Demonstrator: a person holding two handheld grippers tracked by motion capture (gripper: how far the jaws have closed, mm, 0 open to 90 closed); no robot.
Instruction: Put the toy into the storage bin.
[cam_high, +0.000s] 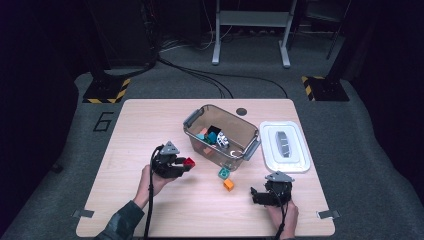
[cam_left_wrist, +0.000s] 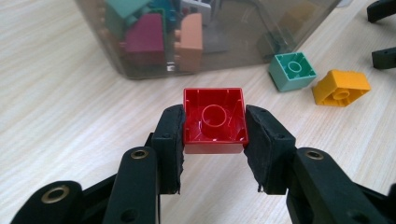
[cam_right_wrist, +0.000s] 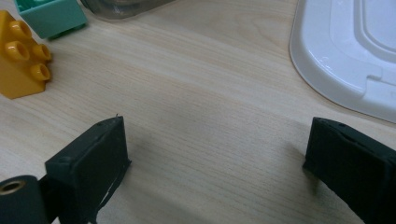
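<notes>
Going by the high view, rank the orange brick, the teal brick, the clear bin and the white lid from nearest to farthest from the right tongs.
1. Orange brick, to the left of the right tongs.
2. Teal brick, just beyond the orange one.
3. White lid and clear bin, both beyond the tongs, are too close to call.

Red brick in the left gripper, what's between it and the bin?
Bare tabletop. In the left gripper view, only wood separates the red brick from the bin.

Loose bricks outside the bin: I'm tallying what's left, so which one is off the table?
The red brick, clamped hollow side up in the left gripper. The teal brick and orange brick lie on the table.
</notes>
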